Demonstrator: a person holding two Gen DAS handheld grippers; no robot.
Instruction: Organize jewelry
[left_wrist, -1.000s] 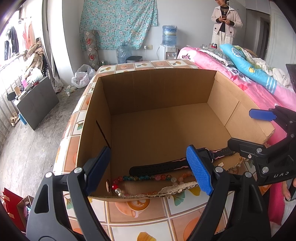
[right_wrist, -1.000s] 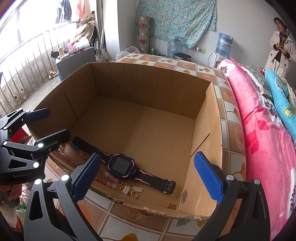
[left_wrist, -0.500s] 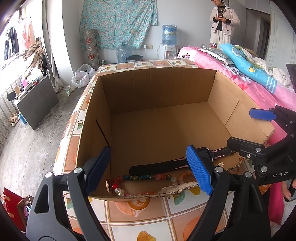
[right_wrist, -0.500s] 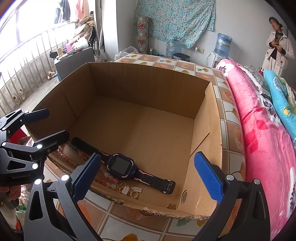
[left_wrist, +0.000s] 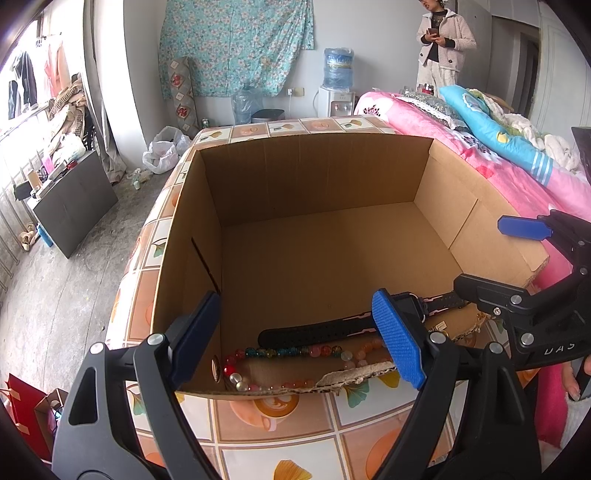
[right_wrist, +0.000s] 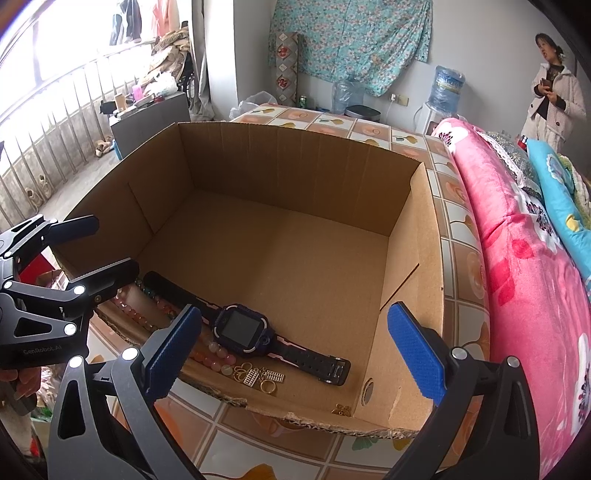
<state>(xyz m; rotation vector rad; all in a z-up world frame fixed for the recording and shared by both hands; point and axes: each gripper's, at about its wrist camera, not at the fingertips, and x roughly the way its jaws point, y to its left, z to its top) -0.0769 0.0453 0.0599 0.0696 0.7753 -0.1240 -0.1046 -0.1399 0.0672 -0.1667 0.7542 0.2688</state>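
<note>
Watch (right_wrist: 245, 331) in box (right_wrist: 295, 177), beyond right gripper (right_wrist: 293, 349) fingers, untouched

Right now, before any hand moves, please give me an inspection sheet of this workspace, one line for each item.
Surface: table with a tile-pattern cover; an open cardboard box stands on it, near wall torn low.
Job's things: smartwatch lies flat inside the box near the torn wall; bead necklace beside its strap; gold rings and charms in front of the watch; one more gold piece in the near right corner.
Clutter: nothing seen inside the box beyond these.
Grippers: left gripper open, empty; right gripper open, empty.
Cables: nothing seen.
Surroundings: pink bedding to the right; a person standing at the back; water dispenser.
</note>
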